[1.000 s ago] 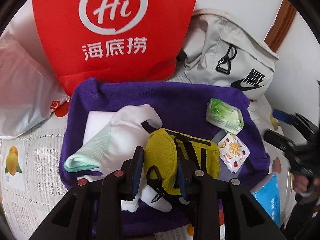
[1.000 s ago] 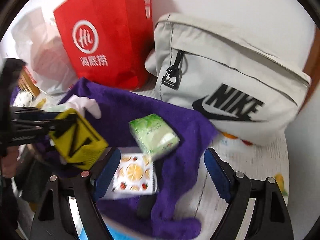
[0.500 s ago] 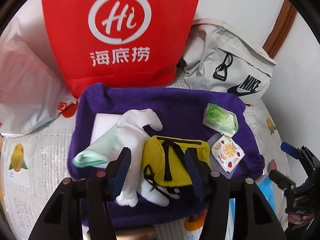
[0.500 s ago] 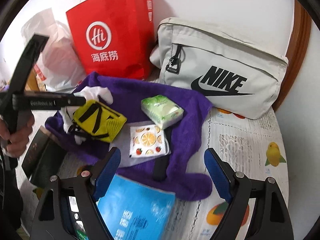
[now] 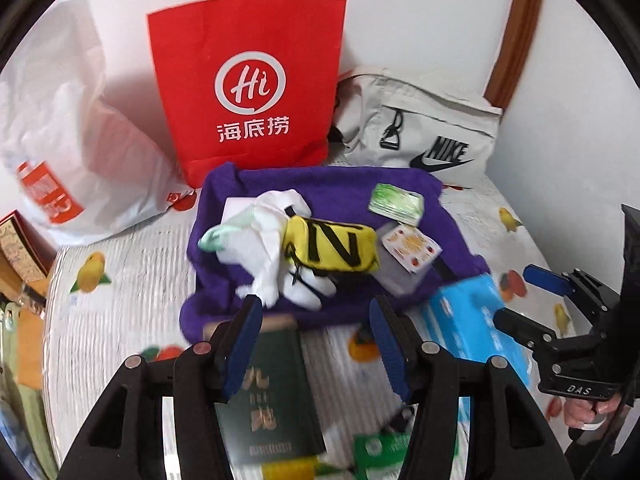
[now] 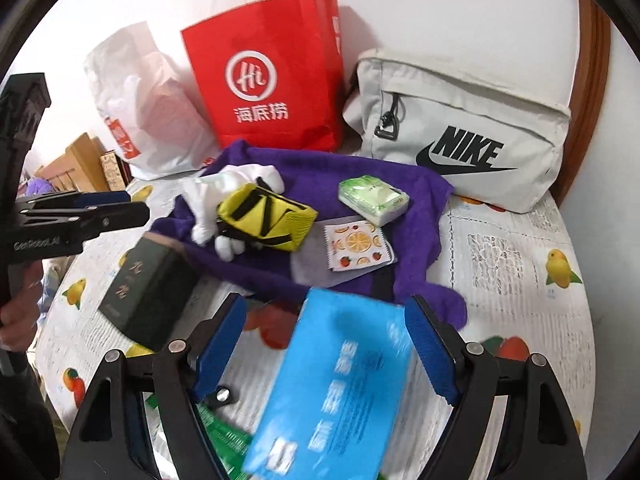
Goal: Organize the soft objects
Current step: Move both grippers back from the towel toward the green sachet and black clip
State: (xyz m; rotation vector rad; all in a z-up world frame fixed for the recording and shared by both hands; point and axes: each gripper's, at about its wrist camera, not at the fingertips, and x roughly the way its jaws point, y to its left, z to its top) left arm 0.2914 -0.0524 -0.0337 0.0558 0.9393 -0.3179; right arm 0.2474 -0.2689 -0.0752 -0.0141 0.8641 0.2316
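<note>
A purple towel (image 5: 320,184) lies spread on the fruit-print tablecloth. On it rest a yellow pouch with black straps (image 5: 332,248), a white glove (image 5: 272,240), a green tissue pack (image 5: 396,204) and a fruit-print packet (image 5: 412,248). My left gripper (image 5: 316,308) hangs open above the towel's near edge and a dark green box (image 5: 272,392), holding nothing. My right gripper (image 6: 326,308) is wide, its jaws closing slightly. A blue soft pack (image 6: 340,380) lies beneath and between its fingers, which do not press on it. The pouch (image 6: 268,220) and the towel (image 6: 320,164) lie beyond.
Against the wall stand a red paper bag (image 5: 248,80), a white plastic bag (image 5: 68,140) and a grey Nike bag (image 5: 432,136). Green packets (image 5: 384,448) lie at the near edge. A hand holds the right gripper (image 5: 524,300) at the right.
My left gripper opened off the yellow pouch, which now lies on the towel, and drew back and up. The right gripper also drew back, bringing the blue pack between its fingers.
</note>
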